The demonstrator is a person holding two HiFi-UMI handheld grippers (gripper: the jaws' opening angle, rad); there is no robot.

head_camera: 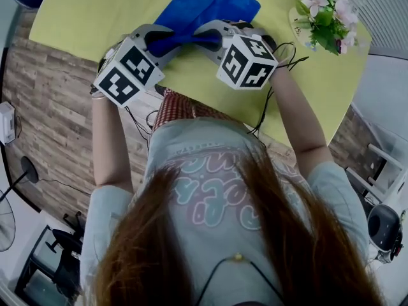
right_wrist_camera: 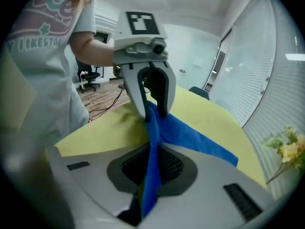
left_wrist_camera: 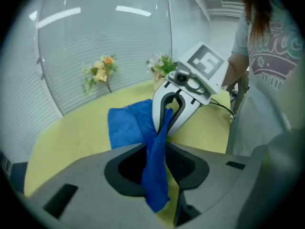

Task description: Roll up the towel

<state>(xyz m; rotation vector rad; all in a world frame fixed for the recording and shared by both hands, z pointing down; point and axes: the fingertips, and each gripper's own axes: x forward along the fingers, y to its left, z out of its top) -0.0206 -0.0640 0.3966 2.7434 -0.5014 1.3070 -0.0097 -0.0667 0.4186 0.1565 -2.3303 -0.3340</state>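
A blue towel [head_camera: 210, 5] lies on the yellow-green table [head_camera: 89, 18], its near edge gathered into a twisted strip [head_camera: 185, 40]. Both grippers meet at that strip, tips facing each other. My left gripper [head_camera: 164, 43] has the strip [left_wrist_camera: 155, 175] running between its jaws, which stand slightly apart, with a sliver of table showing beside the cloth. My right gripper [head_camera: 209, 40] is shut on the same strip [right_wrist_camera: 151, 175]. In the left gripper view the right gripper [left_wrist_camera: 170, 109] holds the cloth from the far side. In the right gripper view the left gripper [right_wrist_camera: 151, 112] does the same.
A pot of pink flowers [head_camera: 326, 16] stands at the table's right end, and a second orange bunch [left_wrist_camera: 100, 73] is by the blinds. Cables [head_camera: 280, 62] trail off the near table edge. The person's torso is close to that edge. A fan [head_camera: 9, 215] stands on the floor at left.
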